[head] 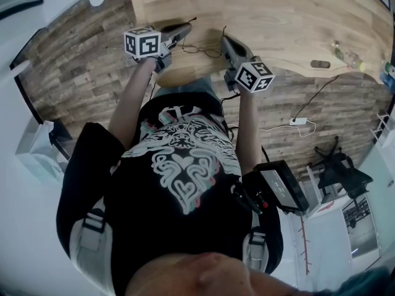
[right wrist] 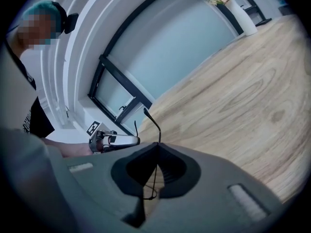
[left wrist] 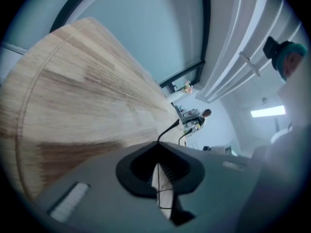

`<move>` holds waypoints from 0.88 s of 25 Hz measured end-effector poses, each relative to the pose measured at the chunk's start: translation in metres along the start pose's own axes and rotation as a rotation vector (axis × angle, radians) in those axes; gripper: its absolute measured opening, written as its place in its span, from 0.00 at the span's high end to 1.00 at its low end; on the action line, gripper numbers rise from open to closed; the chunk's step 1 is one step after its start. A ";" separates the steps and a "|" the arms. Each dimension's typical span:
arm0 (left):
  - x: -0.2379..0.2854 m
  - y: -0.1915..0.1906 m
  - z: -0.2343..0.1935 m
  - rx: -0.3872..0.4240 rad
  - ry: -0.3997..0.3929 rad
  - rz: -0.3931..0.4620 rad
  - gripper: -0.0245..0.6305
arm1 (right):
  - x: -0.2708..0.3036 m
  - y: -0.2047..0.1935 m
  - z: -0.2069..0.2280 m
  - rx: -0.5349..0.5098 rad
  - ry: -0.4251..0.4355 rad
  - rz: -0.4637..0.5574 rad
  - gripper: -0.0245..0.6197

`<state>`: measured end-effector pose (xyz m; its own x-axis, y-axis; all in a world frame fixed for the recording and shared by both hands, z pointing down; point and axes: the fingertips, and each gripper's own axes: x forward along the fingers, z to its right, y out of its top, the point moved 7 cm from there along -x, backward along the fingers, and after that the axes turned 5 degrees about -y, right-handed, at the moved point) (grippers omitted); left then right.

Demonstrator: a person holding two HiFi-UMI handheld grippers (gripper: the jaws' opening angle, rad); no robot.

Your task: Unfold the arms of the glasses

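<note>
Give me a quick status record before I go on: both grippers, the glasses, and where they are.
left gripper: jaws shut on one thin arm of the glasses
right gripper: jaws shut on a thin arm as well
arm tips: each pokes out past its gripper's jaws
glasses position: between the two grippers, over the near edge of the wooden table
resting or lifted: cannot tell
</note>
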<state>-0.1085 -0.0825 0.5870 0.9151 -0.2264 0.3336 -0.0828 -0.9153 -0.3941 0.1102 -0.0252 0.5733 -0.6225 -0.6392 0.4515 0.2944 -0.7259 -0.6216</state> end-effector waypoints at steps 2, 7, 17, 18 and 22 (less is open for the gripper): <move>-0.001 0.000 0.000 0.001 0.000 -0.001 0.98 | 0.000 0.000 -0.001 0.006 -0.002 0.002 0.96; 0.000 0.000 -0.001 -0.005 0.000 0.001 0.98 | 0.000 0.001 0.001 0.011 -0.004 0.007 0.96; 0.002 0.000 0.000 -0.002 0.002 0.002 0.98 | -0.003 0.001 0.003 0.009 0.008 0.015 0.96; 0.001 0.000 0.000 -0.002 0.001 0.003 0.98 | -0.003 0.001 0.002 0.010 0.010 0.016 0.96; 0.000 0.001 0.000 0.000 0.008 0.009 0.98 | -0.003 0.002 0.001 -0.002 0.014 0.014 0.96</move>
<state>-0.1088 -0.0830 0.5868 0.9111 -0.2370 0.3373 -0.0906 -0.9134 -0.3969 0.1129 -0.0249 0.5713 -0.6287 -0.6454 0.4339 0.3017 -0.7166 -0.6289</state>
